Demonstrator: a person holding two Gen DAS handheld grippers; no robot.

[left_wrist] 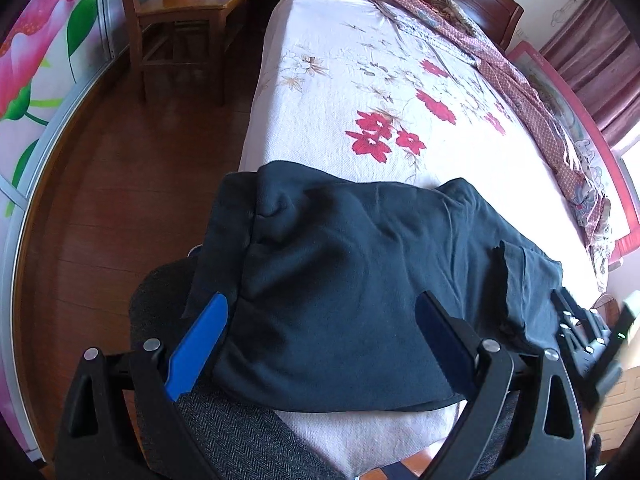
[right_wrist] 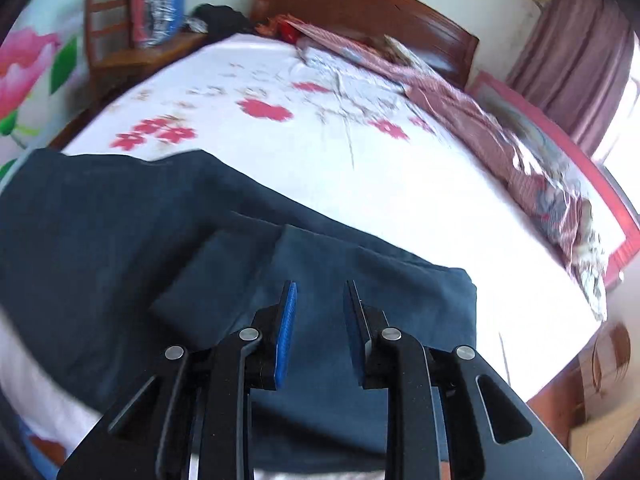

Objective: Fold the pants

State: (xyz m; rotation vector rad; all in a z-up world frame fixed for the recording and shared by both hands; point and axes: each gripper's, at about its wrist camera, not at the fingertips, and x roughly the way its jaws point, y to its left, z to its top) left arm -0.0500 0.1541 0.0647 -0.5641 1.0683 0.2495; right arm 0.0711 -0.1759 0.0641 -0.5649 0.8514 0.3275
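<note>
The dark navy pants (left_wrist: 344,280) lie in a folded, rumpled heap across the near end of the bed; they also show in the right wrist view (right_wrist: 120,240). My left gripper (left_wrist: 324,308) is open wide, its blue-padded fingers (left_wrist: 200,344) straddling the near part of the heap, with nothing gripped. My right gripper (right_wrist: 320,300) is open with a narrower gap, just above the pants' right end, holding nothing. It also shows at the right edge of the left wrist view (left_wrist: 584,332).
The bed (left_wrist: 360,92) has a white sheet with red flowers. A red patterned quilt (left_wrist: 520,92) lies along its far side by a pink rail. A wooden chair (left_wrist: 180,20) stands on the wood floor (left_wrist: 100,220) to the left.
</note>
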